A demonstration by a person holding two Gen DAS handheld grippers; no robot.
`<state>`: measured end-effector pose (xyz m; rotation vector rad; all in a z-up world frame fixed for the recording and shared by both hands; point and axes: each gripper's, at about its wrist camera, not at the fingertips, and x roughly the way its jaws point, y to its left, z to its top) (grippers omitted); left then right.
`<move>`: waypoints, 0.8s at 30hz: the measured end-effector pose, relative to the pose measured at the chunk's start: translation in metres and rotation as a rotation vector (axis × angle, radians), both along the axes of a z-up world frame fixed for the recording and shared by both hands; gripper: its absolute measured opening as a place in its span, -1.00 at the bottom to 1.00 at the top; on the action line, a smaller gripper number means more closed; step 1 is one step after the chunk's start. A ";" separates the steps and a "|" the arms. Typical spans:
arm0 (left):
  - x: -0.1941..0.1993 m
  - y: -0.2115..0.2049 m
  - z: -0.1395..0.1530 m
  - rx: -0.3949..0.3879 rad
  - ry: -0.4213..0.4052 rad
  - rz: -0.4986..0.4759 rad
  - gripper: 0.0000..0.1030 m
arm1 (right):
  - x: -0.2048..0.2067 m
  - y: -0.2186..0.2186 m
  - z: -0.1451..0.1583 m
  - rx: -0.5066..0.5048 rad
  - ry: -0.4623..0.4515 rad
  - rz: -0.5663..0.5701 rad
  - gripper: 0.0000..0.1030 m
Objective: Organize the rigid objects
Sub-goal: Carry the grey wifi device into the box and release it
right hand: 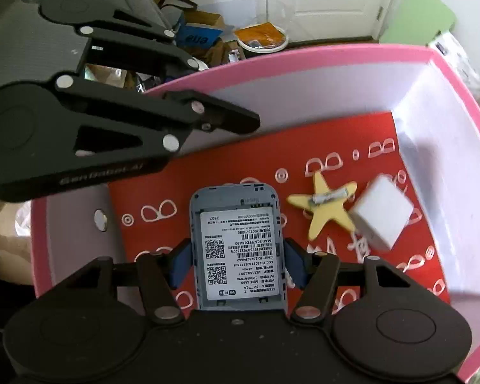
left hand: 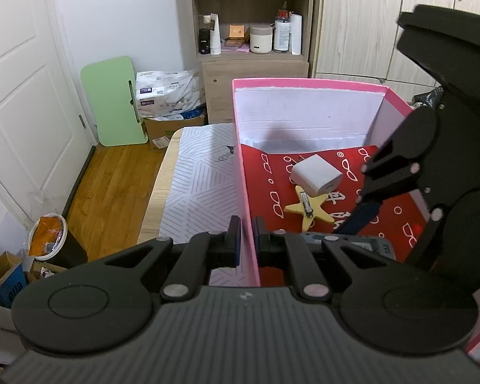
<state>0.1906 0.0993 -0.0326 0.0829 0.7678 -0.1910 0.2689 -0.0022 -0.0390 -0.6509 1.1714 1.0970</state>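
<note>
**Setting the little router down in the box**

Right gripper (right hand: pixel 236 264) squeezing the grey router (right hand: pixel 238 249), low over the red paper (right hand: pixel 208 166) inside the pink box (right hand: pixel 304 64). Left gripper (left hand: pixel 247 240) pinched shut on the box wall. Best to lower flat, clear of the yellow star (right hand: pixel 323 206) and white plug (right hand: pixel 382 216), then let go gently.

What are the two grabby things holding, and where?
The right hand-held gripper grips the grey Wi-Fi device by its two long sides, over the box. The left hand-held gripper pinches the pink box's wall at its rim.
</note>
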 end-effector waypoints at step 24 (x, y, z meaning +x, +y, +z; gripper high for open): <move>-0.001 0.001 0.000 -0.004 -0.001 -0.001 -0.85 | -0.045 -0.101 0.084 0.348 -0.311 -0.196 0.46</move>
